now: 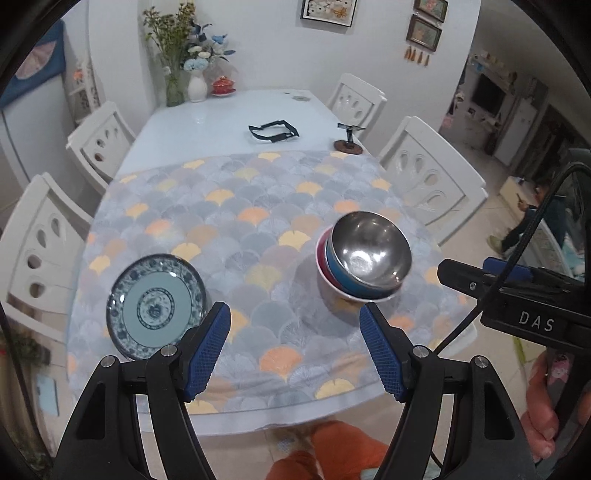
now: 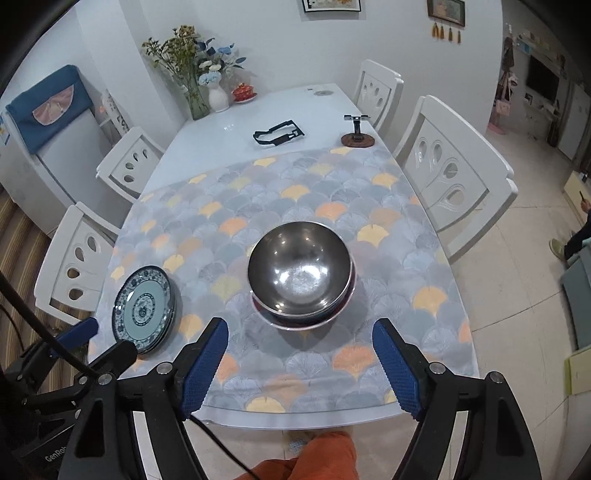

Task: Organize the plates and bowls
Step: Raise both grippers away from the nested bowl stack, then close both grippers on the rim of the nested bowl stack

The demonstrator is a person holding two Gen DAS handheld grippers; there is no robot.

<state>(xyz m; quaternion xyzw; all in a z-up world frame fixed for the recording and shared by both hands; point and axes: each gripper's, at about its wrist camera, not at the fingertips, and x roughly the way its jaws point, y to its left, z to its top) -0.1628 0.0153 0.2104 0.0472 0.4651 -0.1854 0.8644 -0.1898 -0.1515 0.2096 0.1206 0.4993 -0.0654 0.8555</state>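
Readable text is sparse. "DAS" in white capitals sits on the black body of my right gripper (image 1: 535, 322), seen from the left wrist view. "GenRob", cut off at the frame edge, is printed in white on the black body of my left gripper (image 2: 55, 458), seen from the right wrist view. Nothing legible on the wall pictures (image 1: 328, 13).
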